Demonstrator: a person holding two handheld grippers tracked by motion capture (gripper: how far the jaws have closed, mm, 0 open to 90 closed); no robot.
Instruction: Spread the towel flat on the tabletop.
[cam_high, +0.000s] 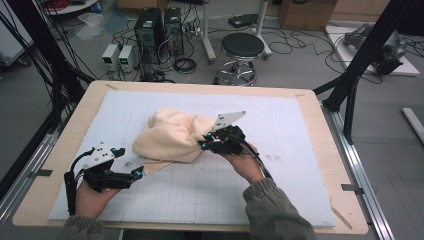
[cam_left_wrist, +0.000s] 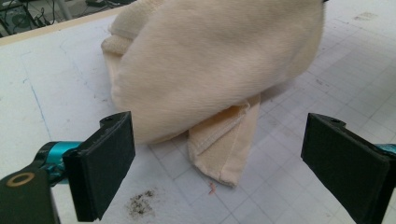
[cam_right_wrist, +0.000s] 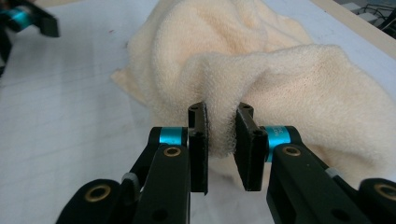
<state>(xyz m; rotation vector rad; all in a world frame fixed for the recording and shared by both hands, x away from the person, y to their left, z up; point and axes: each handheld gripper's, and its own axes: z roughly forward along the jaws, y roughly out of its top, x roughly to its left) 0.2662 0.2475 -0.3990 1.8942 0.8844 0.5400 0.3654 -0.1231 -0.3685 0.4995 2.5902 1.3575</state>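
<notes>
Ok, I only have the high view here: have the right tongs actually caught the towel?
Observer: Yes. The right tongs pinch a raised fold of the towel between their pads.
Operator: And the left tongs?
Observer: The left tongs stand wide open, with nothing between the pads.
Operator: What lies in front of them?
Observer: A hemmed corner of the towel, flat on the mat, pointing toward the gap between the pads but apart from both.
</notes>
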